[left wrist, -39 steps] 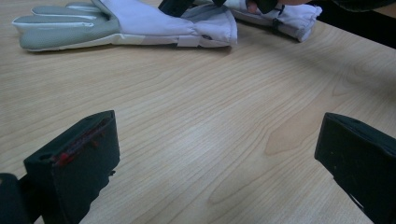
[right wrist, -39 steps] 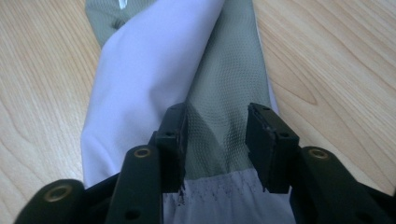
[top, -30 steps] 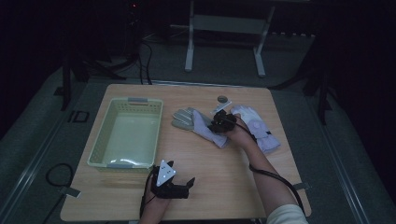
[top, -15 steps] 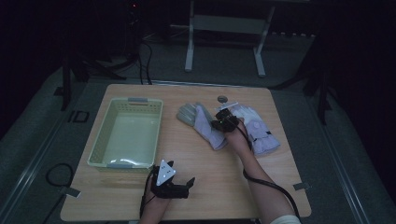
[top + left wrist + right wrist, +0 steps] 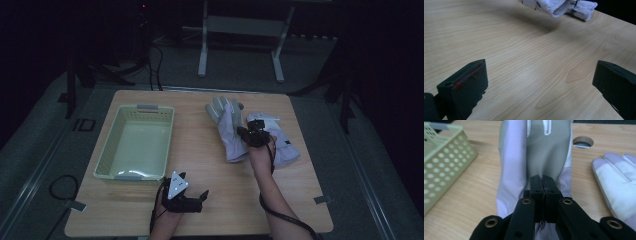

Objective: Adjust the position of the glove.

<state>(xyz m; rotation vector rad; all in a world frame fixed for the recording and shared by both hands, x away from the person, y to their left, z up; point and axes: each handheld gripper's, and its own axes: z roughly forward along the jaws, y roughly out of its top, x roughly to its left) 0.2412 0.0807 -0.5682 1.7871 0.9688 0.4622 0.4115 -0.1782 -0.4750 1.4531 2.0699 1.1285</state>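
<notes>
Two gloves sit right of the basket — and one has just been caught. The right gripper has snapped its jaws tight on the grey-palmed glove near the cuff, and since a second ago the glove has shifted and straightened, farther from the basket. The other glove lies just beyond. The left gripper waits below the basket — jaws wide, empty. Likely the basket next.

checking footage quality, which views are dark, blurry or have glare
High view: dim overall, dark surroundings, faint sheen inside the basket. Left gripper view: evenly lit tabletop, near jaws soft, soft shadow upper middle. Right gripper view: brightest; held glove sharp, no glare.
</notes>
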